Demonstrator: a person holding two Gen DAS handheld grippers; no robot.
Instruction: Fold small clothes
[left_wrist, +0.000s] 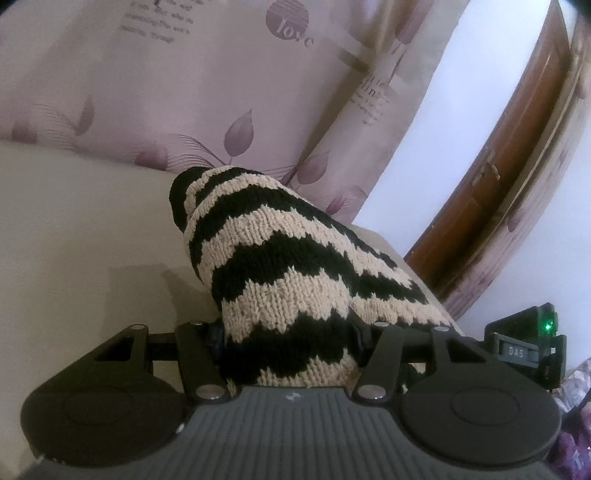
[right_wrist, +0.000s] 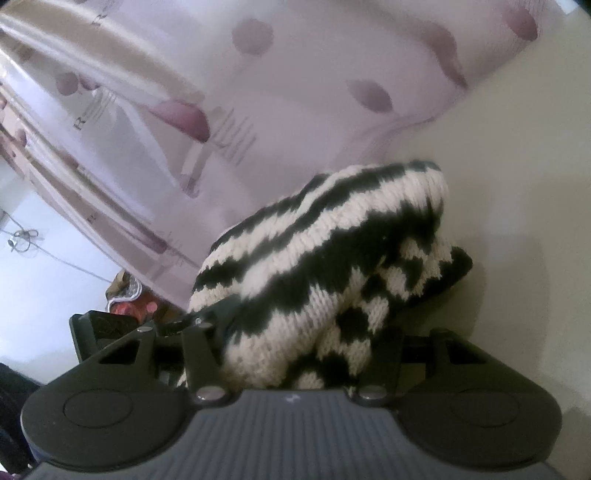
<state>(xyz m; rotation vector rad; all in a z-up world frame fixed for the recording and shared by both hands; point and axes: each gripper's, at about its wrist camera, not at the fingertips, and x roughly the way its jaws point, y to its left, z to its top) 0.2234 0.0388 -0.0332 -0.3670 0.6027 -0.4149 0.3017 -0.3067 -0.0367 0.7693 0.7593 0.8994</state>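
Note:
A small knitted garment (left_wrist: 288, 266) with black and cream zigzag stripes drapes over my left gripper (left_wrist: 291, 343) and stretches away from it, lifted above a cream surface (left_wrist: 81, 229). The fingers are buried under the knit, and the gripper is shut on it. The right wrist view shows the same garment (right_wrist: 332, 266), bunched and folded over on itself, covering my right gripper (right_wrist: 295, 343), which is shut on it too. The other gripper's body (right_wrist: 110, 328) shows at the left of that view.
A lilac curtain (left_wrist: 207, 88) with leaf prints hangs behind the cream surface. A brown wooden door frame (left_wrist: 491, 206) and a white wall stand at the right. Red and patterned items (right_wrist: 129, 299) lie low at the left in the right wrist view.

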